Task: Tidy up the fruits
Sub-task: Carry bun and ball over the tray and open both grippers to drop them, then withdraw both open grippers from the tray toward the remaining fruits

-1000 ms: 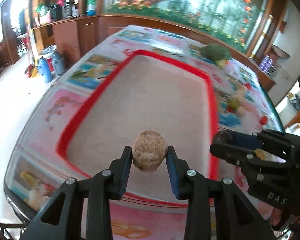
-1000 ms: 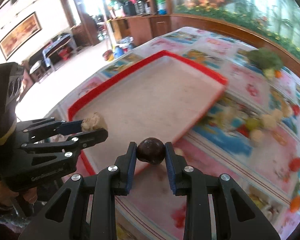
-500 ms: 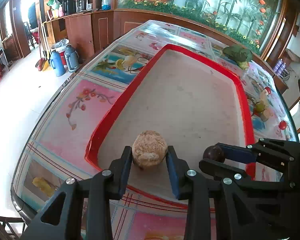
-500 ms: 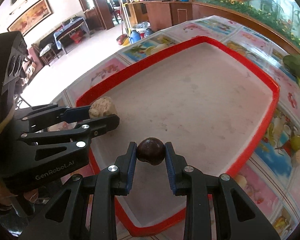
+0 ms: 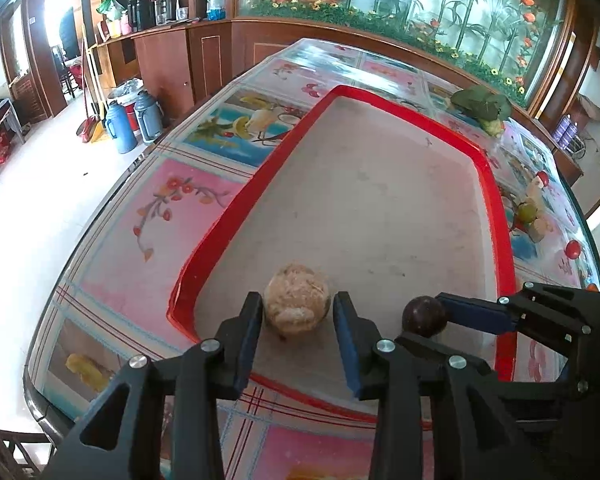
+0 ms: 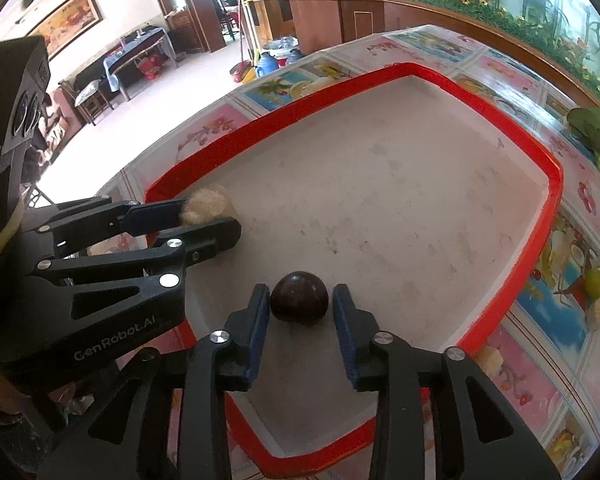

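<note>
Both grippers, left gripper [image 5: 297, 312] and right gripper [image 6: 300, 304], slightly parted around fruits in red tray [image 6: 516, 280].

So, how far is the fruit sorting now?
Two fruits are just arriving in the red tray: the tan fruit sits between the opened left claw, and the dark round fruit between the opened right claw. Left: the green fruit and other pieces on the tablecloth, plus the leafy vegetable.

Black left gripper [image 5: 297, 312] has blue pads, silver screws, "GenRobot.AI" lettering.
</note>
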{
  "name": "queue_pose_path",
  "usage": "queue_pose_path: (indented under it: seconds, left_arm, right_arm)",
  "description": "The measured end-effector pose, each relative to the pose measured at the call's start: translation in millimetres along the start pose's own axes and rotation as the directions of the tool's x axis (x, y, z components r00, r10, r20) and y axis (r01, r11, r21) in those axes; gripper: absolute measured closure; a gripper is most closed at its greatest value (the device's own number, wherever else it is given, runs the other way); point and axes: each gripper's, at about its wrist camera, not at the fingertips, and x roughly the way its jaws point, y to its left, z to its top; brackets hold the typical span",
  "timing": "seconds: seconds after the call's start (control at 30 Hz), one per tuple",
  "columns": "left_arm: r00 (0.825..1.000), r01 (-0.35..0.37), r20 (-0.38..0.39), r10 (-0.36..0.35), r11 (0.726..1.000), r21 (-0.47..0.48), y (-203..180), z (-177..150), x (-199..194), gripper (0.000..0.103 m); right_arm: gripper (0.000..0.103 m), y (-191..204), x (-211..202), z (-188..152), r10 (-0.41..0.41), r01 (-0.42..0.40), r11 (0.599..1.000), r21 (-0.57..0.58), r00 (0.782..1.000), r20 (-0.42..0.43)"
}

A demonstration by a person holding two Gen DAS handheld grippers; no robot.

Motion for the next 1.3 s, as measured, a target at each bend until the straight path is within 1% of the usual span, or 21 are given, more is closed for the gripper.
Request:
queue_pose_path:
  seconds: [0.07,0.13,0.2,0.27,0.4,0.57,0.63,0.8,0.87,0.9,0.97,1.0,1.17,1.3]
  left_arm:
    - [1.0,-0.002,0.0,0.002,1.0,0.003,-2,0,-1,0.058]
    - [1.0,-0.008,0.003,0.008,1.0,0.009,-6,-1,-3,0.051]
    - [1.0,-0.015,0.009,0.015,1.0,0.015,-9,-3,-6,0.046]
    - [1.0,-0.017,0.014,0.017,1.0,0.014,-12,-4,-9,0.045]
    - [1.0,-0.02,0.019,0.02,1.0,-0.007,-17,-6,-15,0.036]
    - [0.999,-0.019,0.047,0.019,1.0,-0.009,-28,-9,-28,0.029]
    - [0.998,-0.028,0.057,0.029,0.999,-0.018,-34,-9,-33,0.021]
    - [0.995,-0.046,0.09,0.047,0.999,-0.014,-52,-9,-44,0.02]
    - [0.996,-0.034,0.084,0.034,0.999,-0.004,-61,-8,-44,0.02]
    - [0.996,-0.043,0.082,0.043,0.999,-0.003,-65,-9,-44,0.02]
    - [0.993,-0.075,0.087,0.074,0.997,0.005,-75,-10,-45,0.021]
    - [0.994,-0.066,0.085,0.064,0.998,0.018,-81,-10,-45,0.021]
    - [0.995,-0.054,0.088,0.049,0.997,0.057,-109,-10,-45,0.02]
    - [0.996,-0.037,0.081,0.029,0.994,0.099,-135,-11,-45,0.02]
  right_arm:
    - [0.068,0,-1,-2,-0.004,0.004,1.0,-0.001,1.0,-0.002]
    - [0.068,1,-4,-4,-0.007,0.007,1.0,-0.002,1.0,-0.003]
    - [0.068,0,-8,-6,-0.012,0.012,1.0,0.0,1.0,0.0]
    - [0.068,0,-13,-8,-0.015,0.015,1.0,0.002,1.0,0.001]
    - [0.068,0,-25,-13,-0.03,0.03,1.0,-0.004,0.999,0.016]
    - [0.067,-2,-44,-23,-0.044,0.044,0.999,0.01,0.998,0.04]
    - [0.066,-3,-51,-26,-0.045,0.045,0.999,0.014,0.998,0.05]
    - [0.062,-11,-72,-39,-0.075,0.074,0.997,0.026,0.994,0.076]
    - [0.059,-16,-78,-43,-0.093,0.09,0.995,0.038,0.992,0.083]
    - [0.058,-20,-83,-46,-0.103,0.099,0.994,0.05,0.991,0.089]
    - [0.051,-29,-90,-53,-0.118,0.111,0.991,0.073,0.988,0.099]
    - [0.05,-36,-96,-57,-0.126,0.116,0.989,0.092,0.986,0.105]
    - [0.05,-63,-113,-77,-0.152,0.133,0.979,0.156,0.981,0.117]
    - [0.05,-90,-123,-96,-0.181,0.152,0.962,0.225,0.977,0.113]
